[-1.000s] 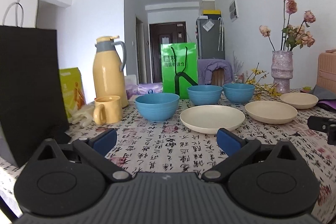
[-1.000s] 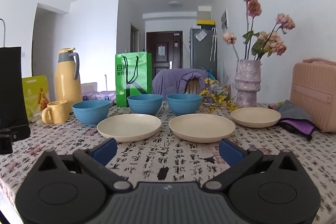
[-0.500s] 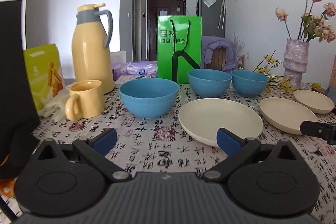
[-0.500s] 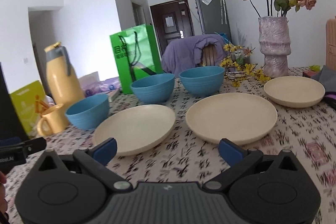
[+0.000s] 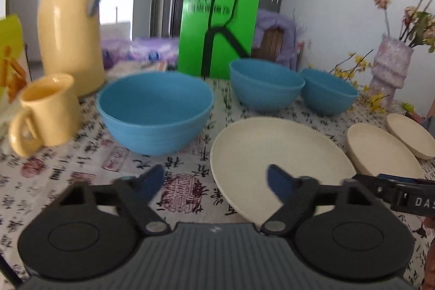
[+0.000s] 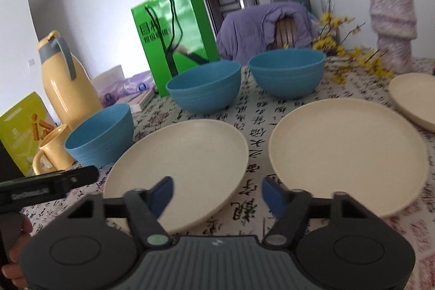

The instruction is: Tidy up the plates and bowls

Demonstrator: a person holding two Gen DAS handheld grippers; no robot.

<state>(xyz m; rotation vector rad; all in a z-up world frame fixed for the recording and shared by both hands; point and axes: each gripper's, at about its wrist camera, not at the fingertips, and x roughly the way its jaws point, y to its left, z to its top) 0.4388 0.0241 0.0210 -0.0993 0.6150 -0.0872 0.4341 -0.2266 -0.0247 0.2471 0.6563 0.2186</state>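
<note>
The left gripper [image 5: 216,182] hangs over bare cloth between the near bowl [image 5: 155,112] and left plate [image 5: 281,161], jaws closing on nothing; the right gripper [image 6: 217,195], jaws also closing on nothing, hangs between two plates [image 6: 348,151]. All look light, stiff and smooth — likely plastic — best pinched at the rim.

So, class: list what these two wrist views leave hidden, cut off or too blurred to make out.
- Green bag: print blurred, left wrist view.
- Far cream plate: cut by right edge, right wrist view.
- Near cream plate: front rim hidden behind left tongs.
- Yellow mug: partly hidden by blue bowl.
</note>
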